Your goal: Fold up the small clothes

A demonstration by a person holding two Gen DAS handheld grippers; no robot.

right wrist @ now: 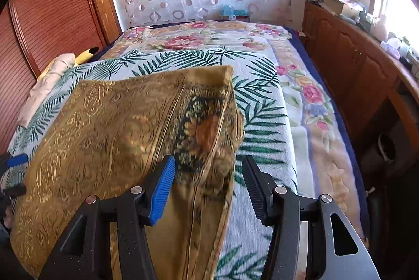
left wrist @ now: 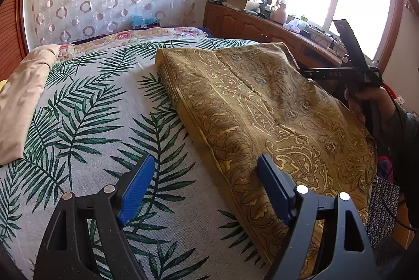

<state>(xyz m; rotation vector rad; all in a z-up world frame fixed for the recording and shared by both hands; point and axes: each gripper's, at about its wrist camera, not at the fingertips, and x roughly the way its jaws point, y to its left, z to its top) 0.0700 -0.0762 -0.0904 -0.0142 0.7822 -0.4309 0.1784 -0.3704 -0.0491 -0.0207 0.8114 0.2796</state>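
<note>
Here the gold paisley cloth (left wrist: pixel 262 110) is lying partly folded on the bed (left wrist: pixel 104 102), spread over the palm-leaf cover and running from the near edge away toward the floral blanket (right wrist: pixel 209 36), so its long axis is pointing roughly along the line both cameras are looking. The left tongs (left wrist: pixel 207 188) are standing wide with nothing between them; one blue pad (left wrist: pixel 272 188) is hovering over the cloth's near left border while the other is sitting over bare cover, so that border is falling right in the gap. The right tongs (right wrist: pixel 207 188) are standing partly apart and gripping nothing, though the cloth's right-hand edge, with its darker sunflower band, is lying between and just under the pads (right wrist: pixel 162 188), looking loose and slightly raised. In the left view a hand (left wrist: pixel 366 102) is holding the right tool above the far right side of the cloth. Judging from this, the right tongs are the nearer to a free edge, and the next fold would probably be carrying that edge leftward across the long axis, toward the left tongs.
</note>
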